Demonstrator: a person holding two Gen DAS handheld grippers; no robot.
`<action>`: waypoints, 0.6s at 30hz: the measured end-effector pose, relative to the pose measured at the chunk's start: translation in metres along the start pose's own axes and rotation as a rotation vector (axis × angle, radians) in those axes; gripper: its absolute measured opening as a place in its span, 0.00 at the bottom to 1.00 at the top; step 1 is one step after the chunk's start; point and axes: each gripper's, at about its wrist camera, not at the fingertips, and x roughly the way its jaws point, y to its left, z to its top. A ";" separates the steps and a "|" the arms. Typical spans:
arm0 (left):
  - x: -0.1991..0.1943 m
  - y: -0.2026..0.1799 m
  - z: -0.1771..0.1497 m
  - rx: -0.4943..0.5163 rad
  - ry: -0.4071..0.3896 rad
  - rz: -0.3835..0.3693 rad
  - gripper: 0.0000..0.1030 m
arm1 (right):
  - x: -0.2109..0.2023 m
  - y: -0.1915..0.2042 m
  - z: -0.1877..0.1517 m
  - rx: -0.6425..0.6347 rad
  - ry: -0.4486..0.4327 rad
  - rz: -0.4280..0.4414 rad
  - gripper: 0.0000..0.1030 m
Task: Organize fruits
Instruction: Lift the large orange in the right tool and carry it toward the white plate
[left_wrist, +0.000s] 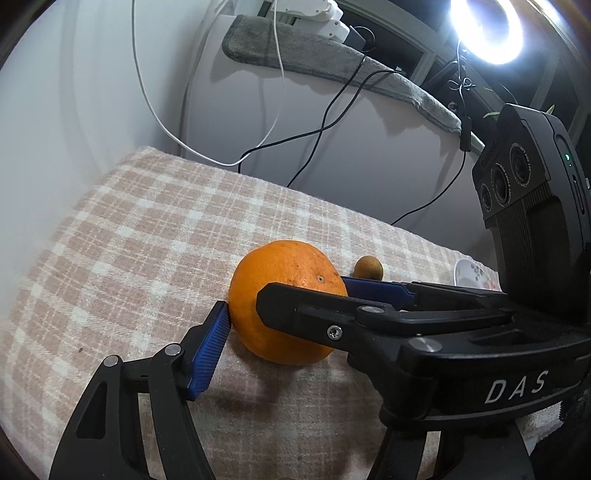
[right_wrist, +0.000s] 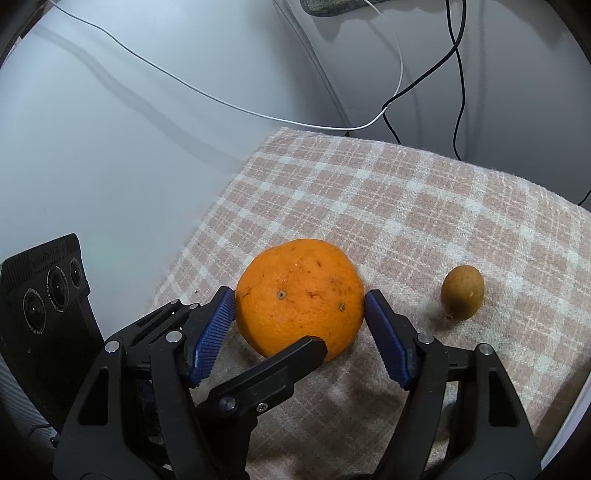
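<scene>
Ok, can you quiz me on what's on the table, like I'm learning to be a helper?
1. True or false: the orange is bigger than the small brown fruit.
2. What pattern is on the cloth? A checks, B dots, C stripes.
3. Fill in: the right gripper is closed around the ____.

Key: 1 true; 2 A; 3 orange.
</scene>
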 end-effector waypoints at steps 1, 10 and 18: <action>-0.002 -0.001 0.000 0.002 -0.004 0.001 0.64 | -0.001 0.001 0.000 0.001 -0.003 0.002 0.73; -0.016 -0.020 0.004 0.036 -0.039 0.000 0.64 | -0.026 0.004 -0.002 -0.004 -0.045 0.011 0.73; -0.018 -0.051 0.006 0.079 -0.053 -0.024 0.64 | -0.058 -0.010 -0.006 0.004 -0.089 -0.001 0.73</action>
